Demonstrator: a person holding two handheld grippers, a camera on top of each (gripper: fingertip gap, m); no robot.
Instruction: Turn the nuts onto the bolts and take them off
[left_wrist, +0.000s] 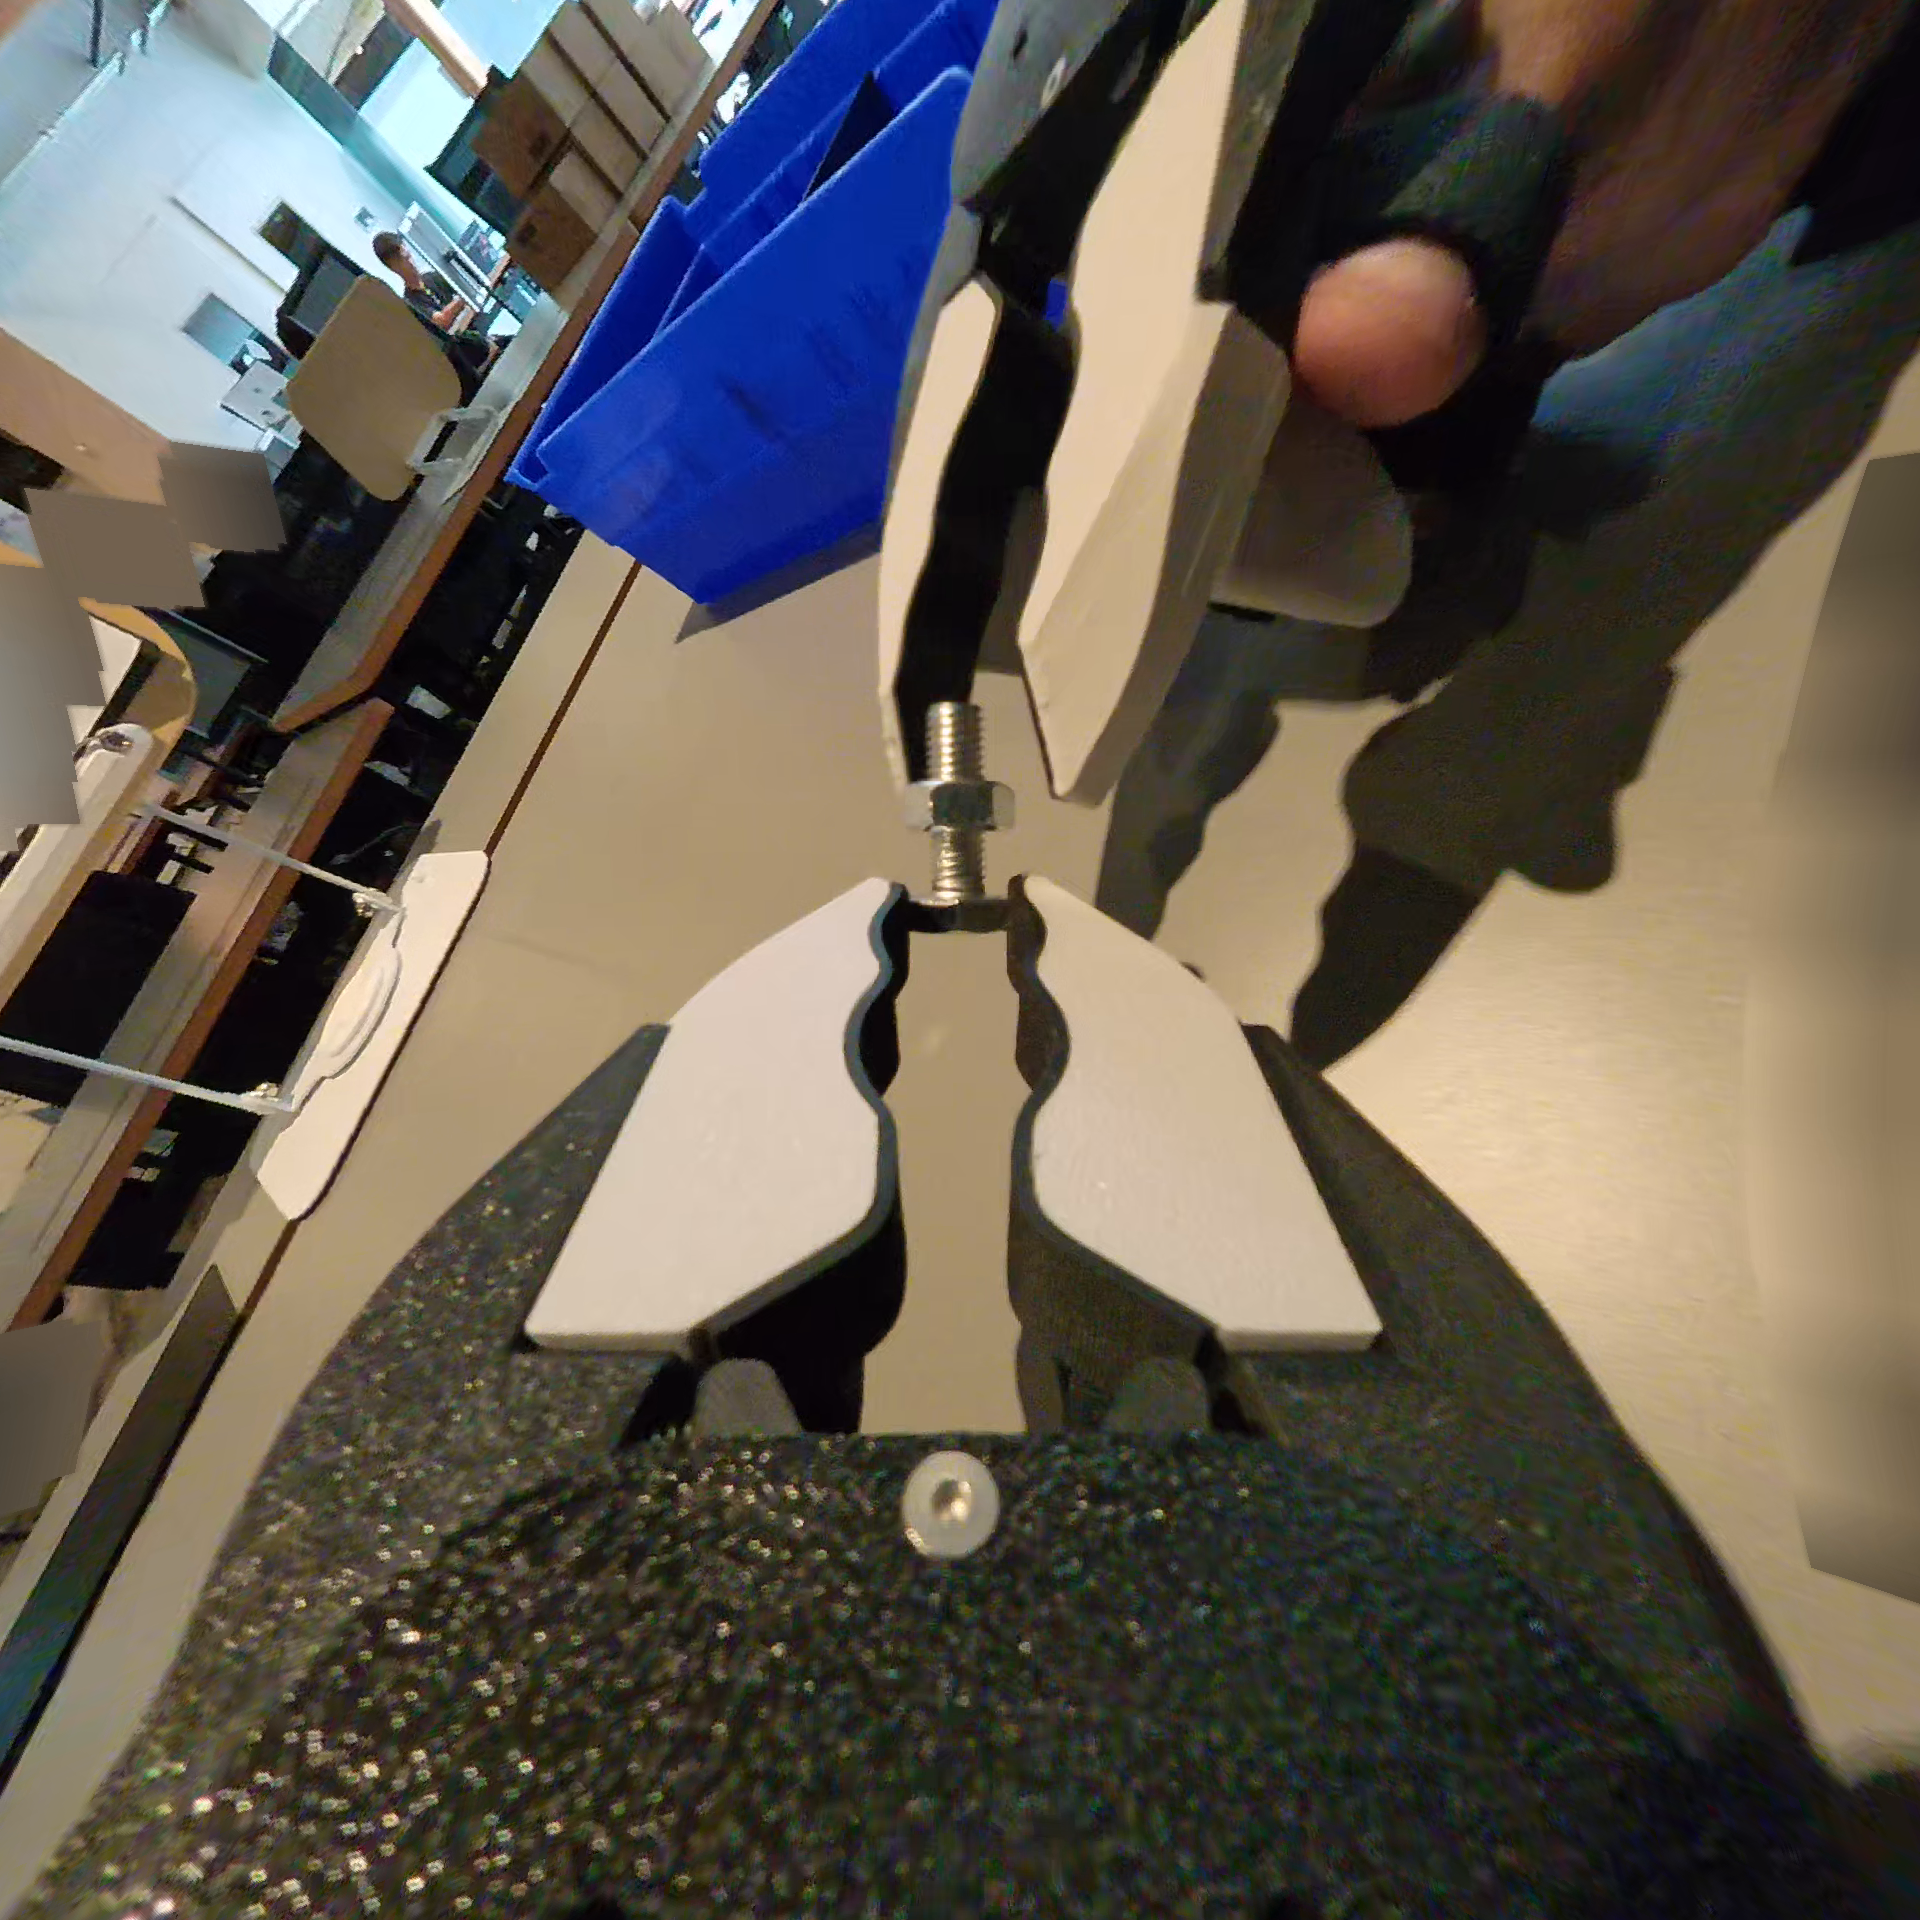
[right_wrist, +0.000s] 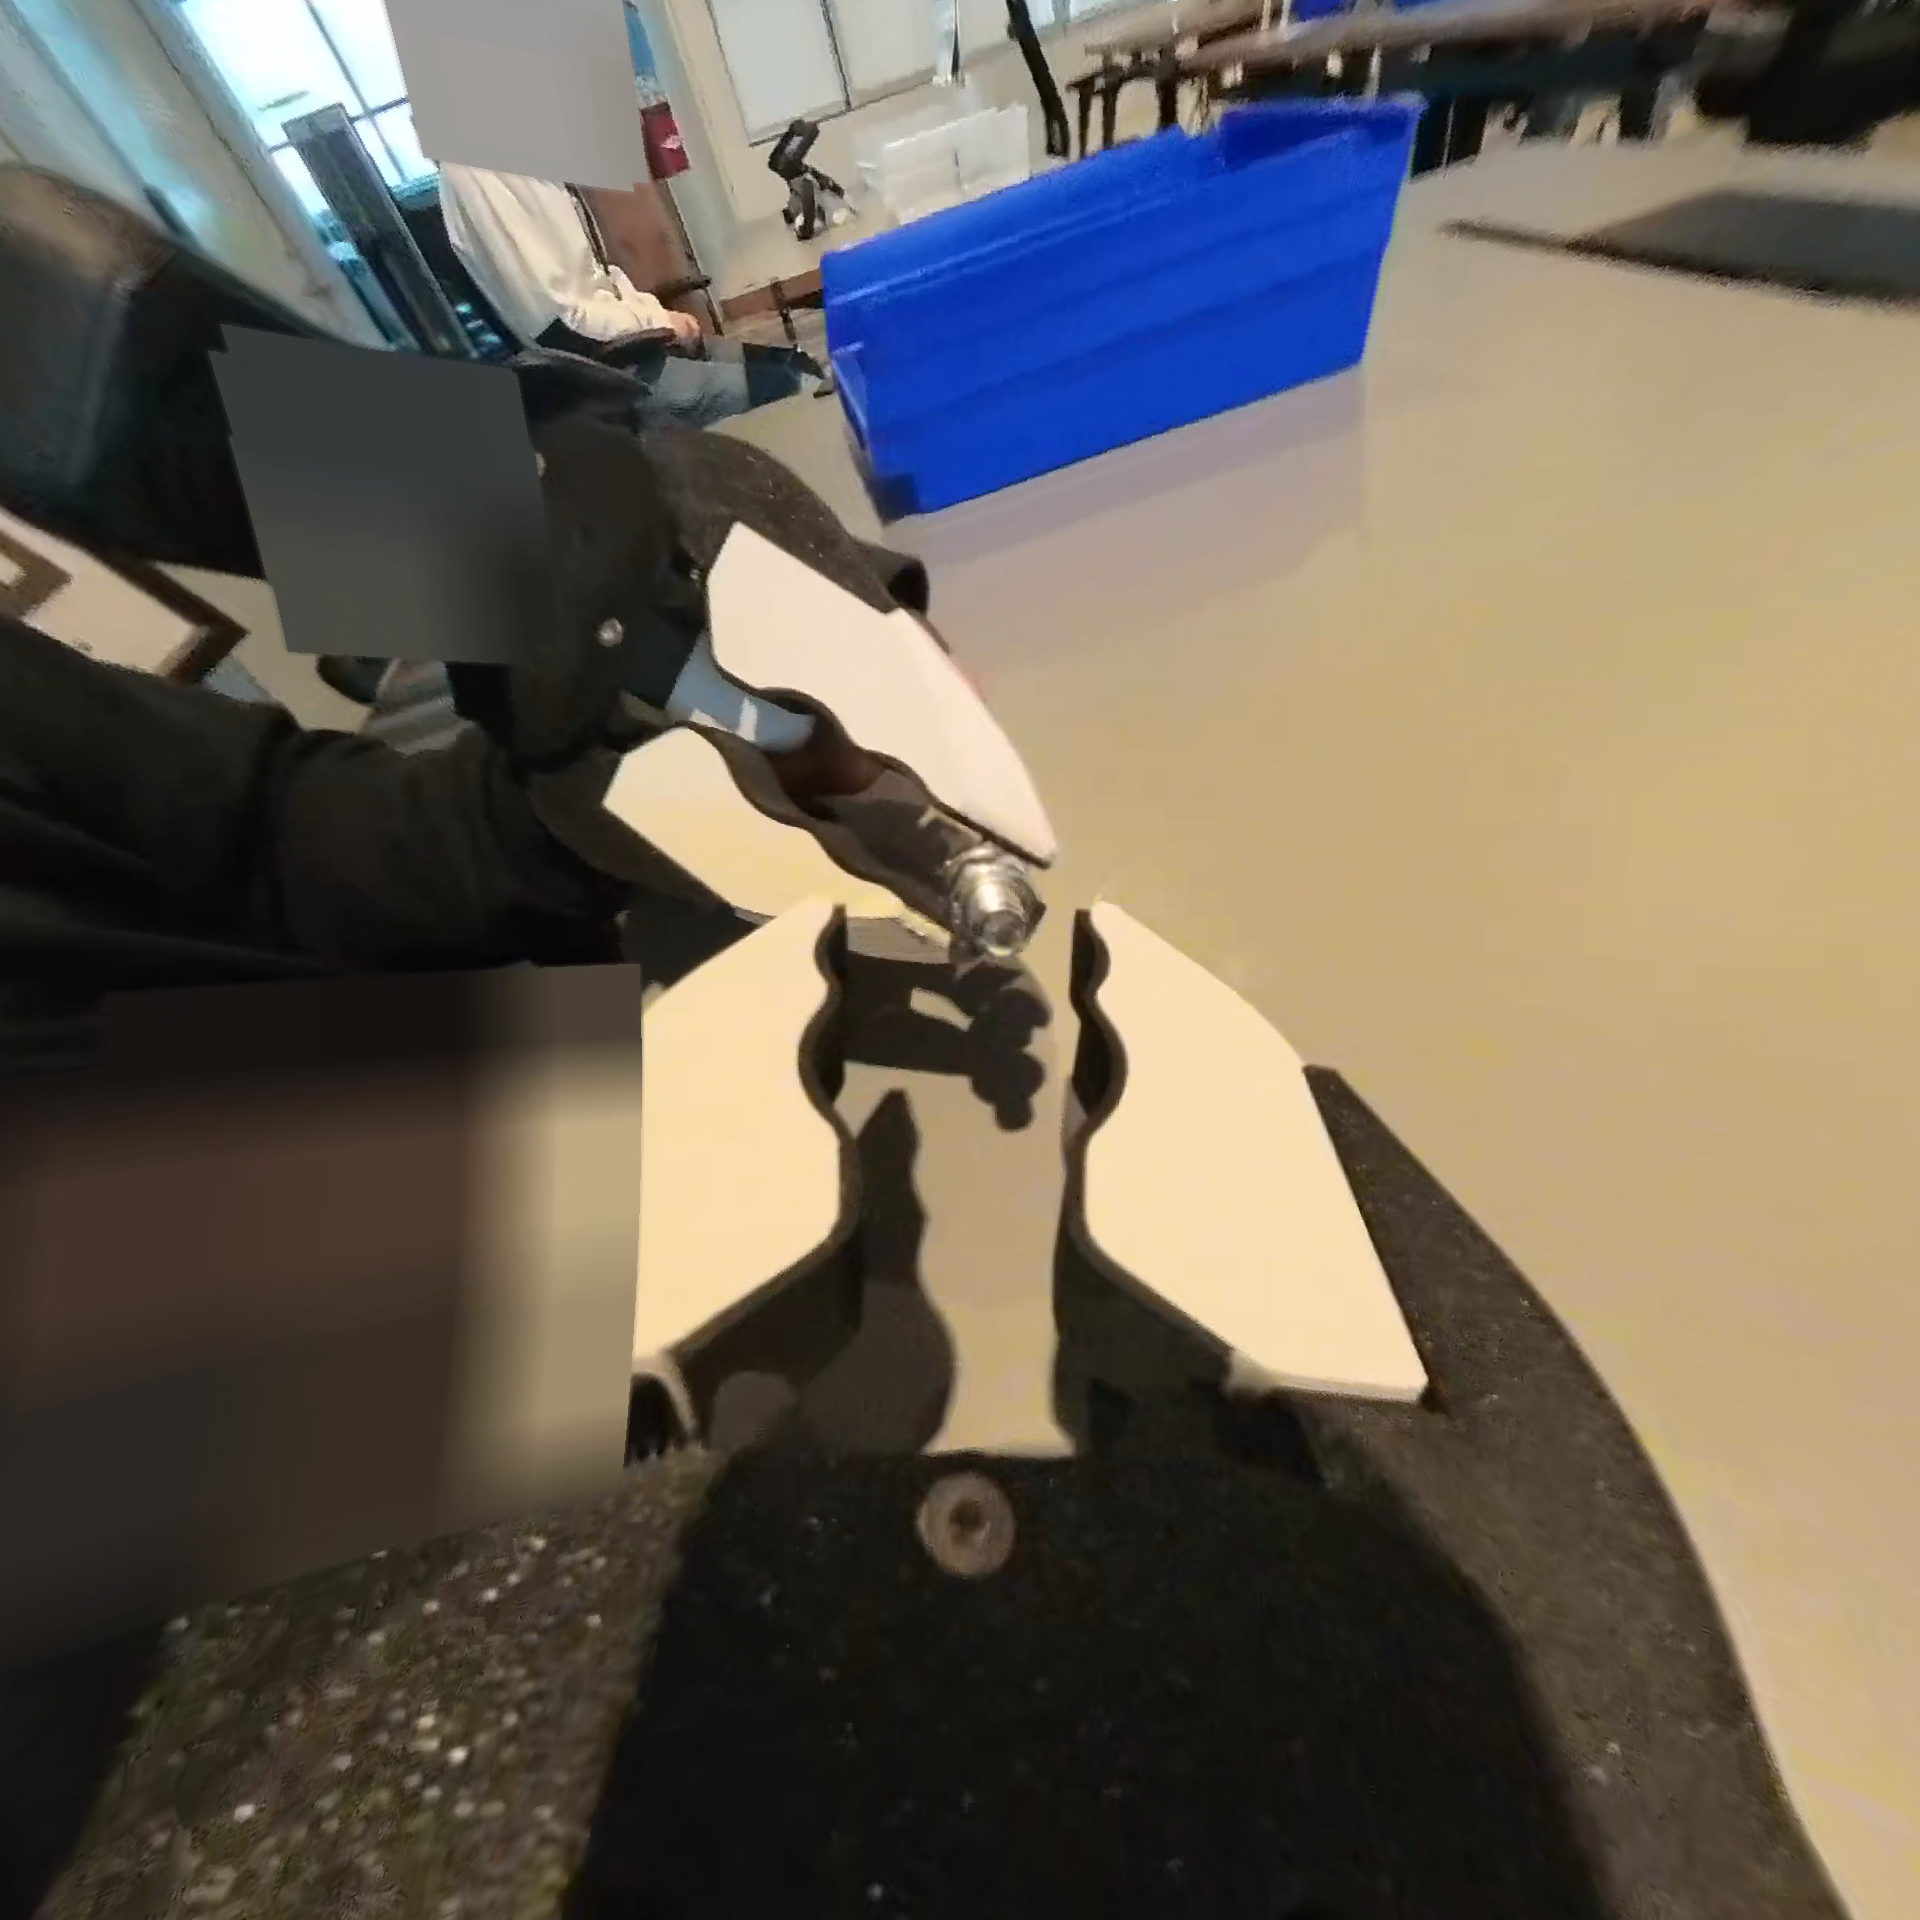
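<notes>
A silver bolt (left_wrist: 948, 873) is held by its head end in my left gripper (left_wrist: 961, 896), which is shut on it a little above the table. A hex nut (left_wrist: 954, 805) sits about midway up the thread. My right gripper (left_wrist: 992, 774) comes in from above, open, with its fingers on either side of the bolt's free end, just above the nut. In the right wrist view my right gripper (right_wrist: 961, 920) is open, and the bolt's tip (right_wrist: 1003, 935) and the nut (right_wrist: 982, 885) lie between its fingertips. The left gripper (right_wrist: 966, 883) reaches in from the left.
Blue plastic bins (left_wrist: 748, 416) stand at the far side of the beige table (left_wrist: 675, 831); one of them shows in the right wrist view (right_wrist: 1112, 301). A dark mat (right_wrist: 1714, 239) lies at the far right. A person (right_wrist: 561, 270) sits beyond the table edge. Only a small space, under 4 cm, lies between the two pairs of fingers.
</notes>
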